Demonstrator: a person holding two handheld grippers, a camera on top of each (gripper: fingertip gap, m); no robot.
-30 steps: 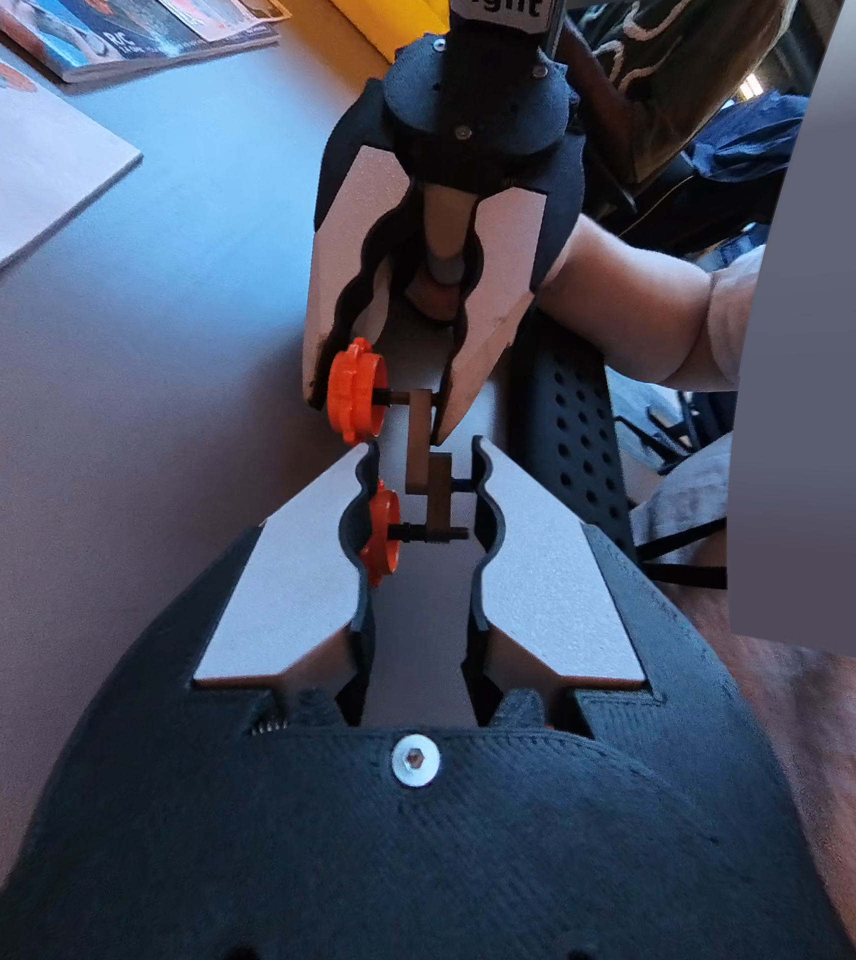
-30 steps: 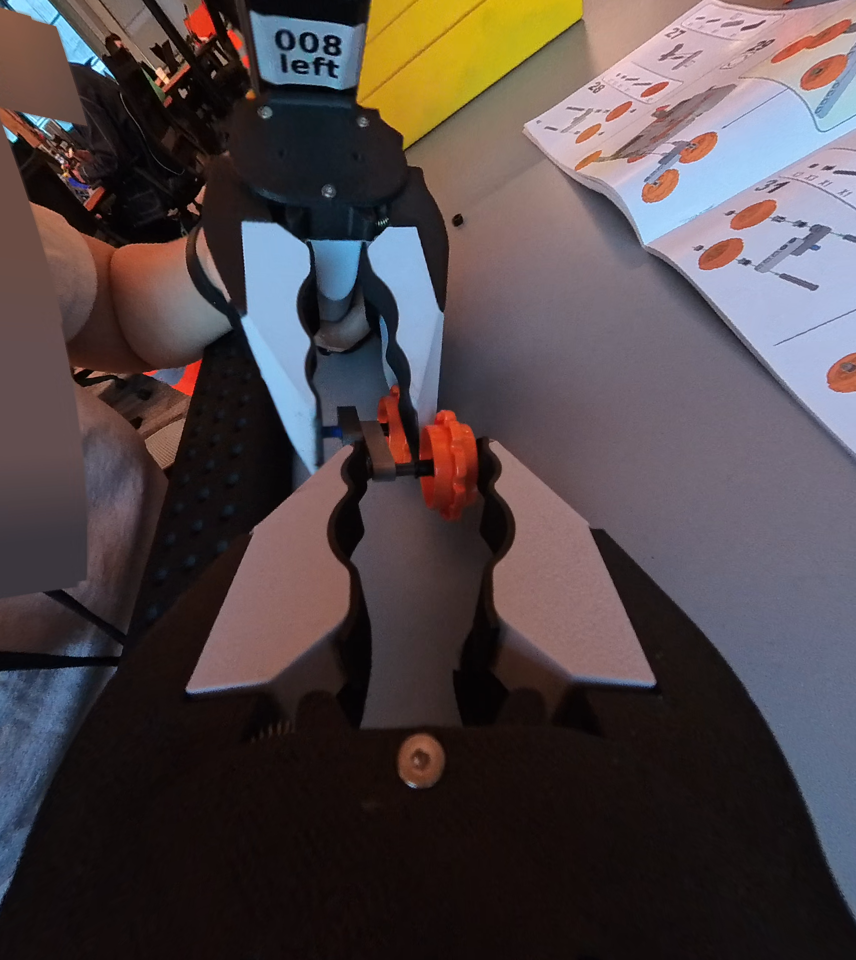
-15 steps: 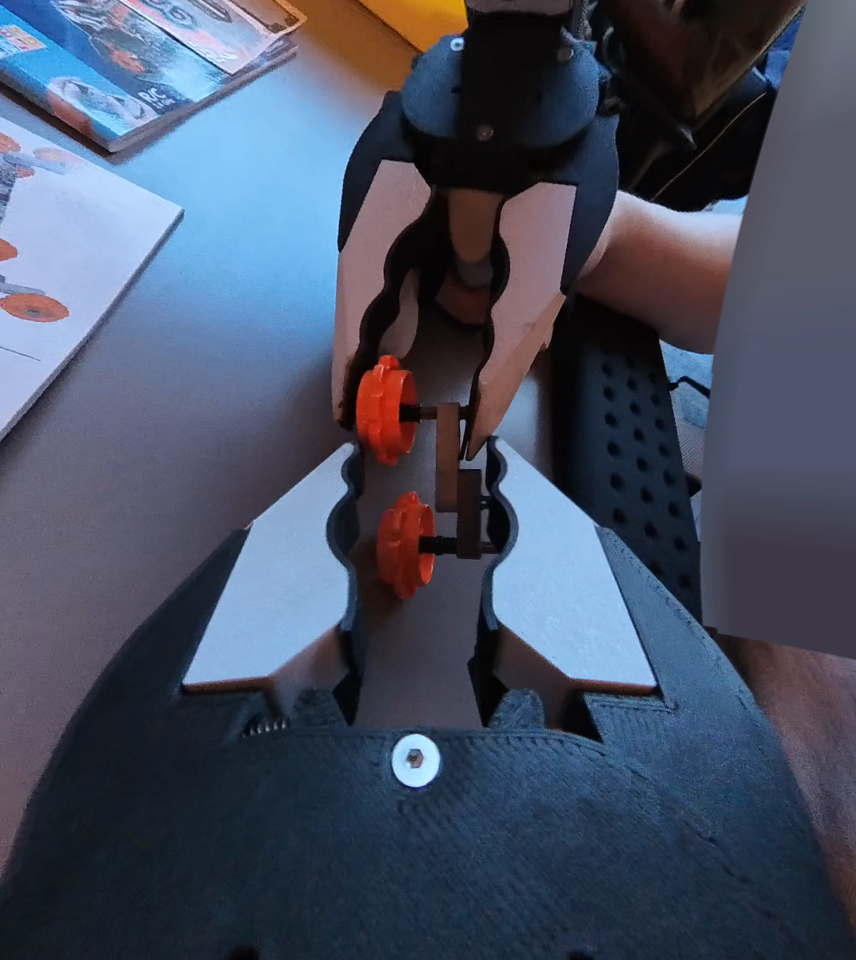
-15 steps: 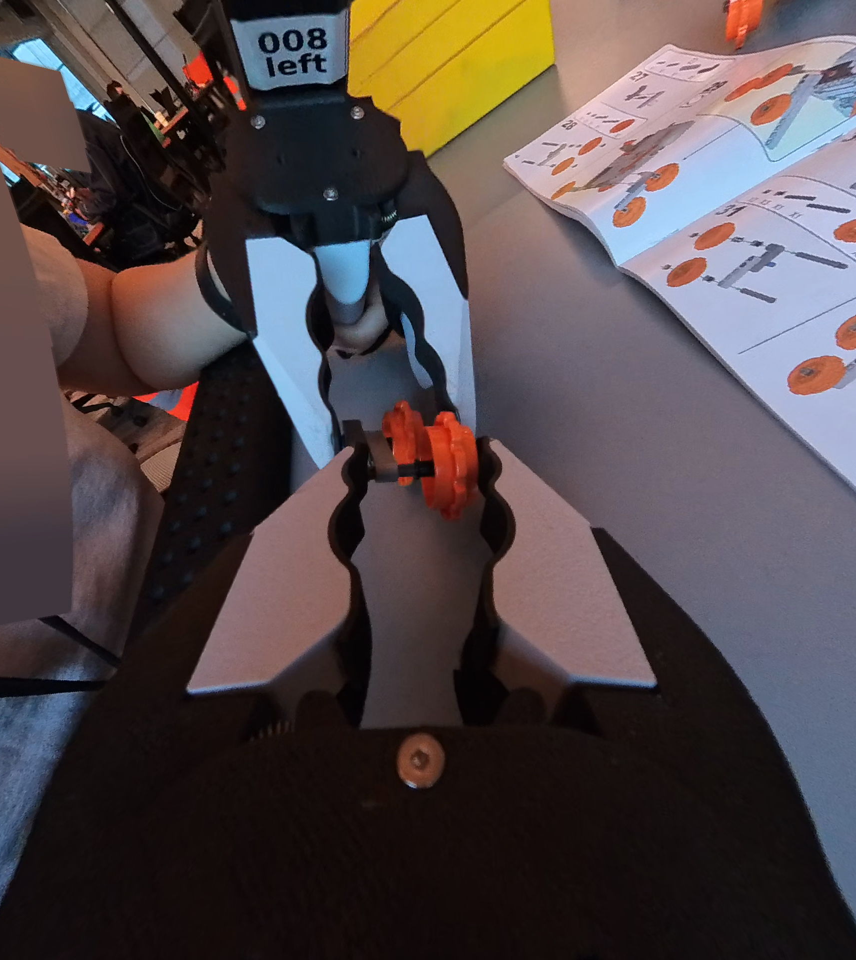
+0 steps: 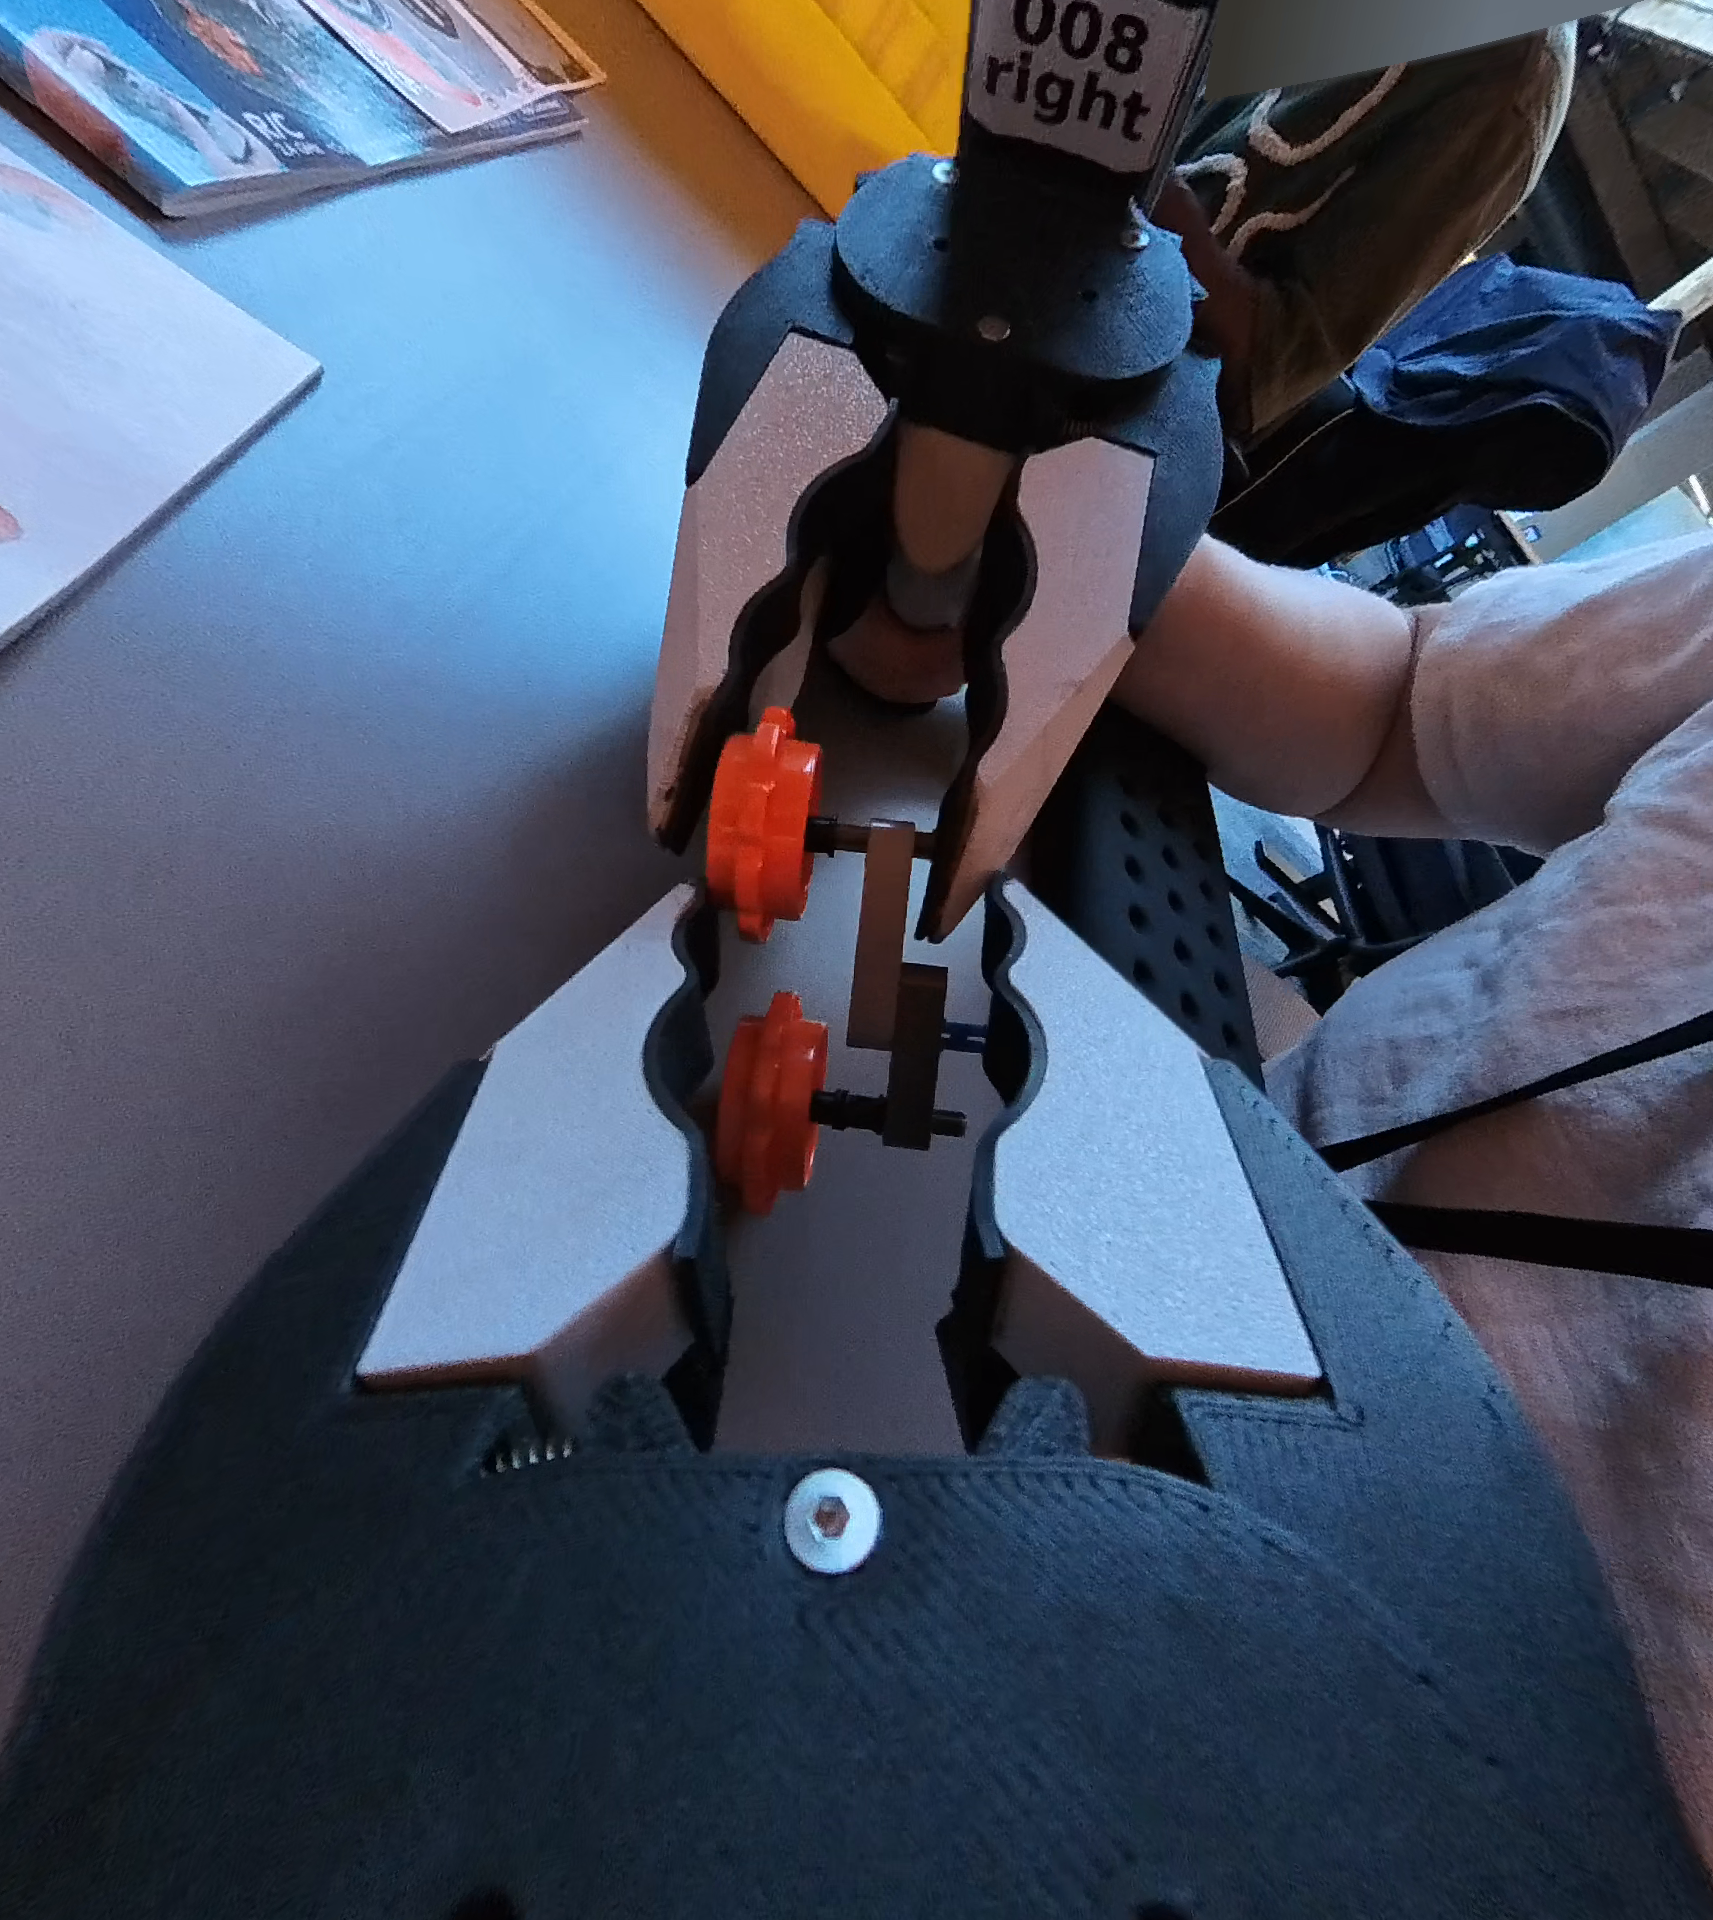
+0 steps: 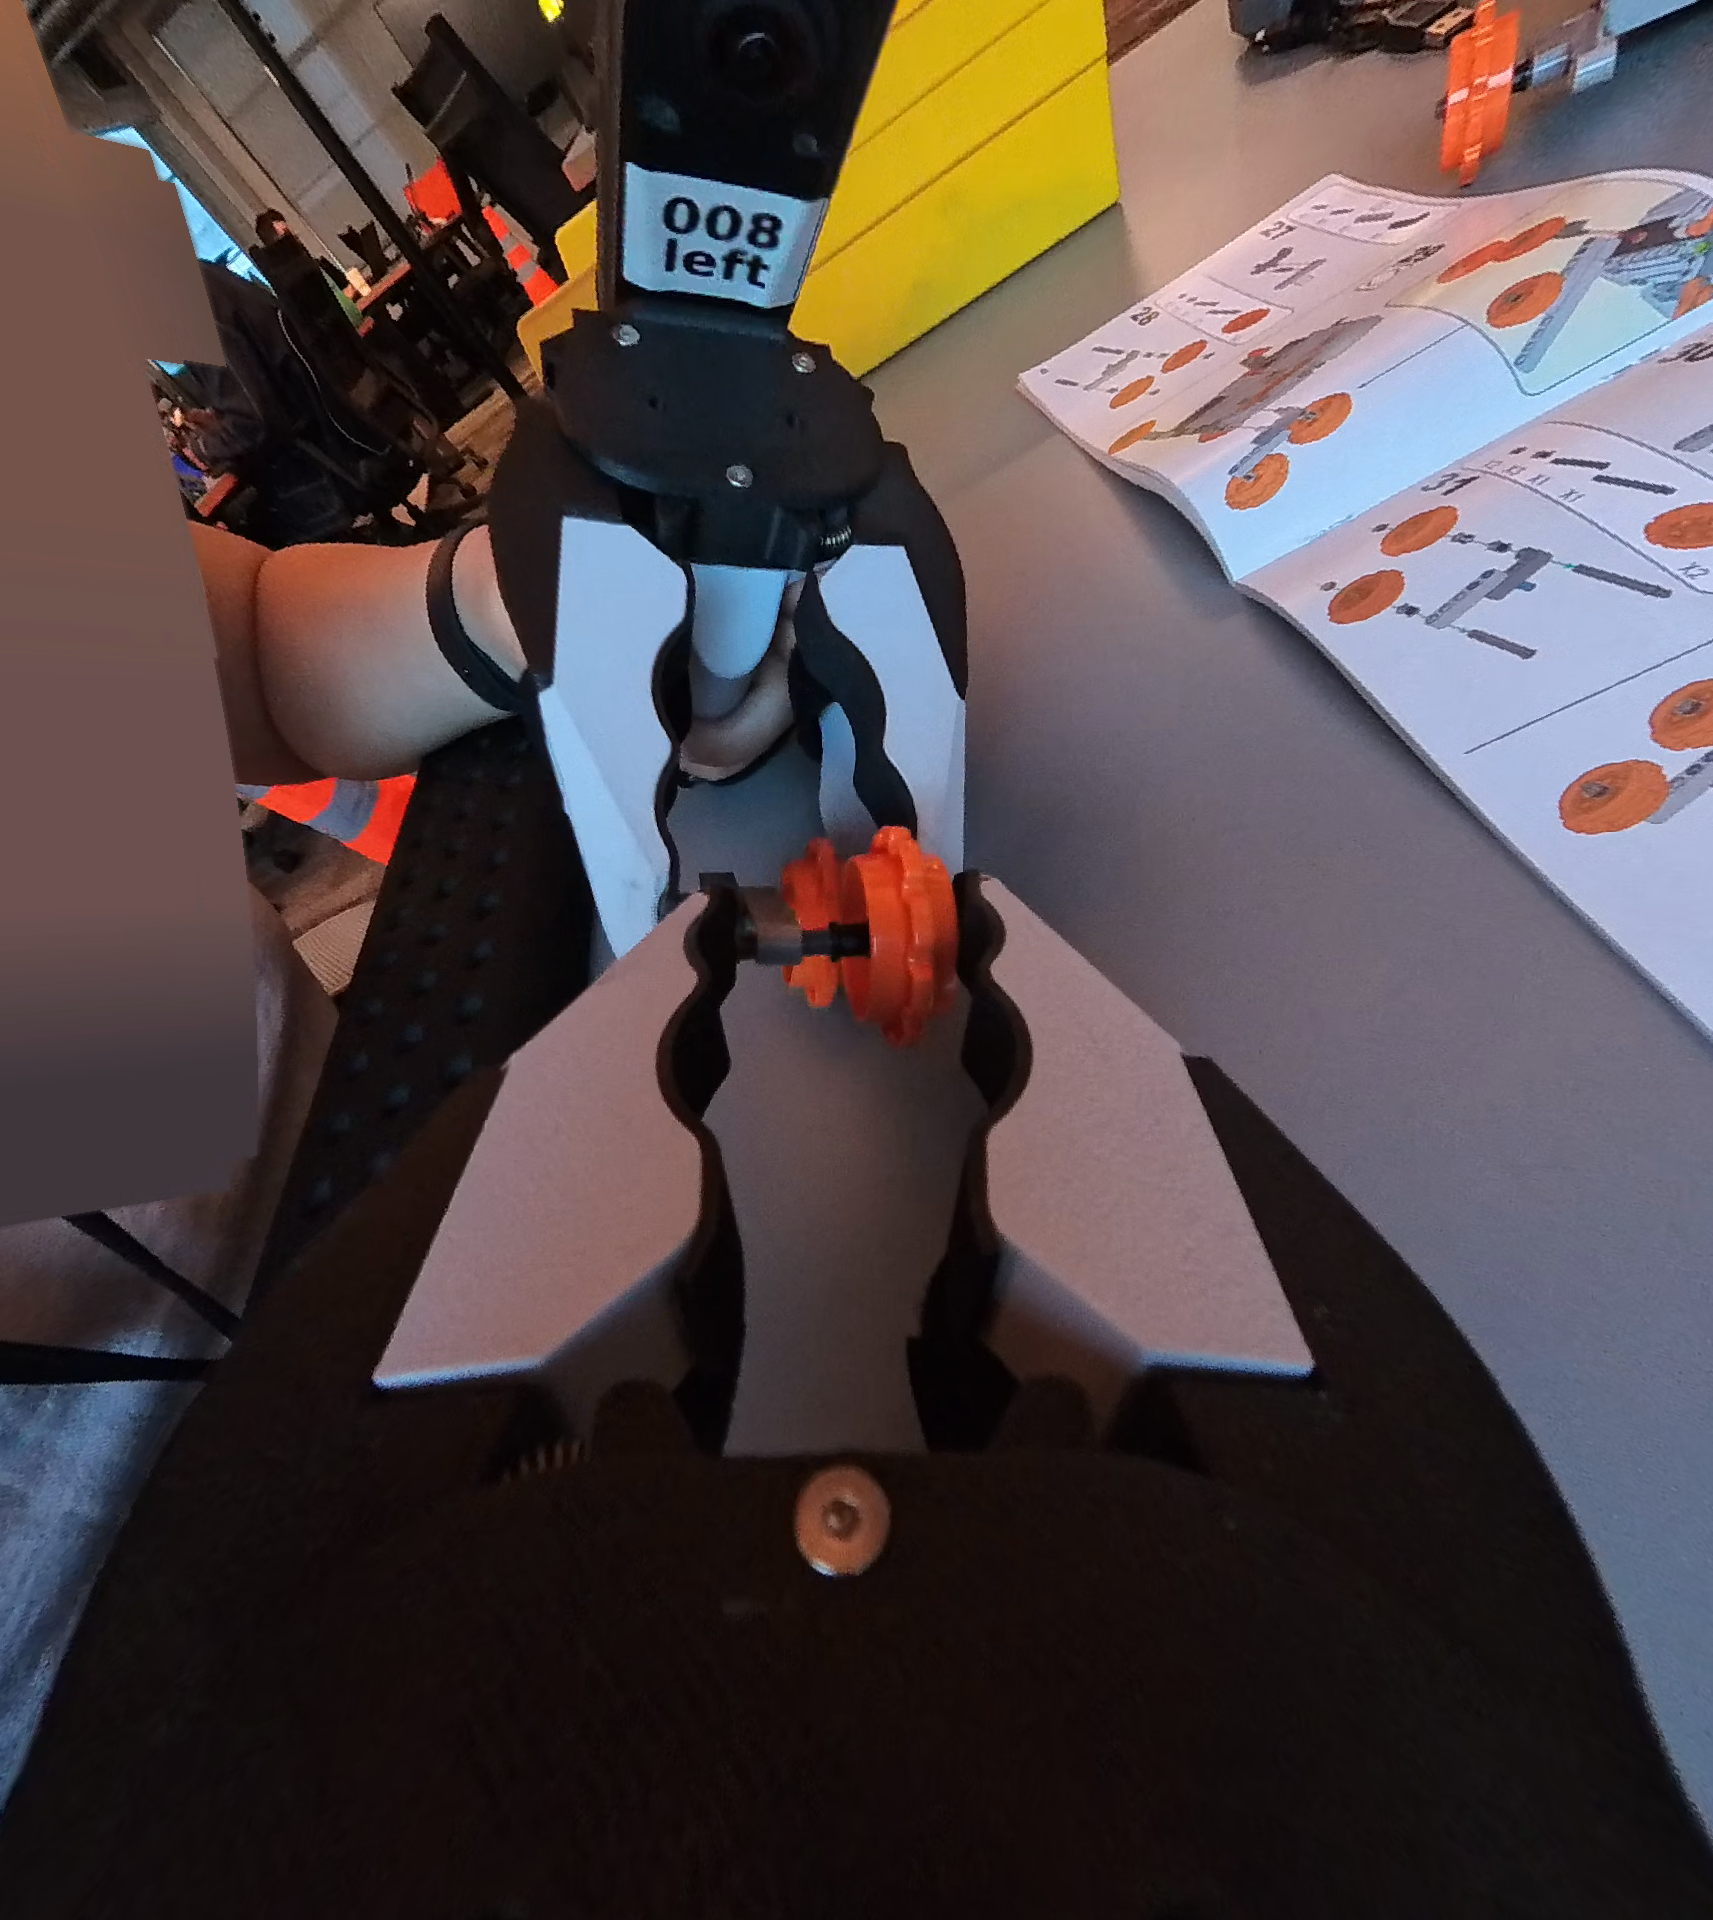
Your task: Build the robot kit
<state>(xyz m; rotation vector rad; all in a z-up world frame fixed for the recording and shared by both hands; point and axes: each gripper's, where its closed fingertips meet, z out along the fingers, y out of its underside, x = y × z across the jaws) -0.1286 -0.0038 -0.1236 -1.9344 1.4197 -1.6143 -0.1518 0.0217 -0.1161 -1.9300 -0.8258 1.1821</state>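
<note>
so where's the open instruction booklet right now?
In the right wrist view the open instruction booklet lies flat on the grey table, right of both grippers, just past the yellow box; in the left wrist view its corner shows at far left.

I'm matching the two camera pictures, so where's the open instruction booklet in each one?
Left wrist view: booklet at the left edge, only a corner showing.
Right wrist view: booklet at upper right, pages open on the table.
Shared landmark: the yellow box, at top centre in the left view, upper middle behind the left gripper in the right.
</note>
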